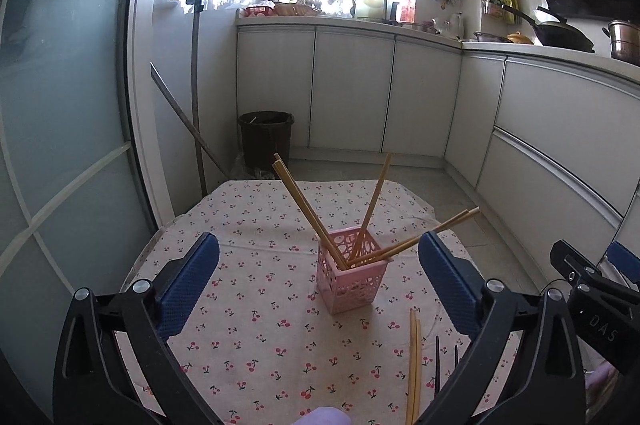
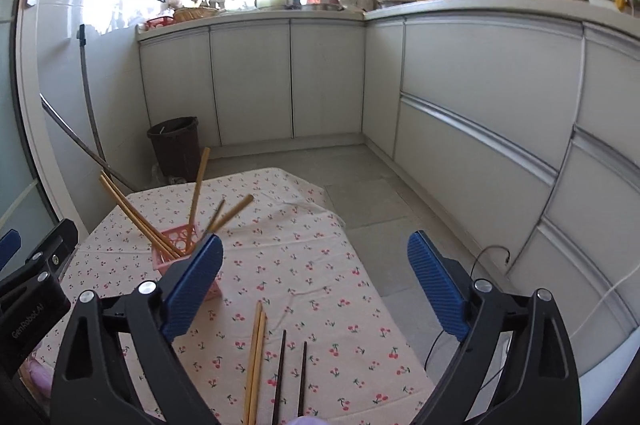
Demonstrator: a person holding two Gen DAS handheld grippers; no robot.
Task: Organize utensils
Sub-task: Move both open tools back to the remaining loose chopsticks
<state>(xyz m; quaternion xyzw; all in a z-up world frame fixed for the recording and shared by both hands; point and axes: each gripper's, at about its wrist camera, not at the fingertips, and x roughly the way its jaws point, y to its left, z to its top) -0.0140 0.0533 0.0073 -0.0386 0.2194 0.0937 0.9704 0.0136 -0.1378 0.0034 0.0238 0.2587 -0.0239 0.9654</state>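
Chopsticks (image 1: 304,211) lean splayed in the pink basket (image 1: 352,275) on my table (image 1: 248,305), ahead of my left claw (image 1: 320,287), spread and empty; a tan pair (image 2: 256,357) and a black pair (image 2: 290,375) lie flat before my right claw (image 2: 316,285), also spread.

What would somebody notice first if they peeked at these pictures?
Probably the pink basket in the middle of the cherry-print tablecloth, with wooden chopsticks fanning out of it in all directions. Next, the loose pairs lying flat at the near edge: two wooden chopsticks and, beside them, two dark chopsticks. Both blue-padded claws, left claw and right claw, hang wide open and hold nothing.
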